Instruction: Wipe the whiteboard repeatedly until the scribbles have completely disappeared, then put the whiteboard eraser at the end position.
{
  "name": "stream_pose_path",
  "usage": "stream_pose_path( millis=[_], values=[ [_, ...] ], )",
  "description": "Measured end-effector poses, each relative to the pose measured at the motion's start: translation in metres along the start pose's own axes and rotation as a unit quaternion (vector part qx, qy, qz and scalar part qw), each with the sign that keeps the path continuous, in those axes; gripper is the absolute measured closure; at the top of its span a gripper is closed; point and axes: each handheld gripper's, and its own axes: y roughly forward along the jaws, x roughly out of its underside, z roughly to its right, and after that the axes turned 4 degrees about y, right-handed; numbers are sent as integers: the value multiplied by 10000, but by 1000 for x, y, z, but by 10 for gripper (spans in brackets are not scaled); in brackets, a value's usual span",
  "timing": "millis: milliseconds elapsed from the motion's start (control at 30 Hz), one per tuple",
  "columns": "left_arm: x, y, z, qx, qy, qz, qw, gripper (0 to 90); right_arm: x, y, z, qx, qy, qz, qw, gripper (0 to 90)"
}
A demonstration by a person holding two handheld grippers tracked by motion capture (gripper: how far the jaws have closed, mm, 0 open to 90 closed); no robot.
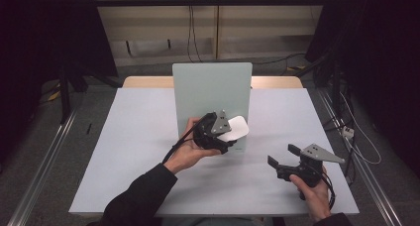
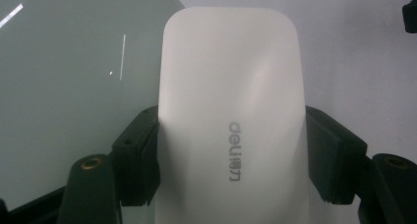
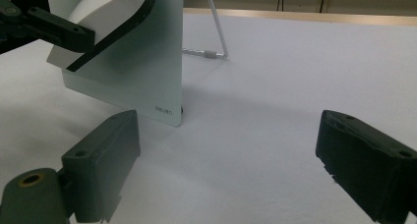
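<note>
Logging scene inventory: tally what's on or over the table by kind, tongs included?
Glass board on a wire stand: 1
White eraser, held in the left tongs: 1
Tongs: 2, the left ones plus the open right tongs
Total: 4

White rounded eraser [image 2: 231, 121] with grey "deli" lettering on its top face and a black underside, held off the table, tilted against the lower right front of a pale green glass board [image 1: 198, 87]. Board standing near upright at table centre, propped by a wire stand [image 3: 216, 37] behind.
</note>
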Motion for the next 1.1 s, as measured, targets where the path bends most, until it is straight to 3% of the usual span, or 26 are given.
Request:
stream_pose_path(
  millis=[267, 500, 800, 967, 1100],
  values=[
    [-2, -8, 3, 123, -26, 66, 9999, 311, 0, 0, 0, -11, -8, 5, 10000, 94],
    [2, -12, 1, 244, -282, 147, 9992, 311, 0, -1, -1, -22, -2, 24, 10000, 94],
    [8, -19, 0, 339, -431, 144, 9984, 312, 0, -1, 0, -27, 7, 19, 10000, 95],
    [16, -26, -4, 534, -675, 218, 9961, 312, 0, 1, -1, -36, -9, -2, 10000, 95],
    [22, -30, -4, 562, -736, 91, 9957, 312, 0, 1, -1, -34, -4, -7, 10000, 95]
  ],
)
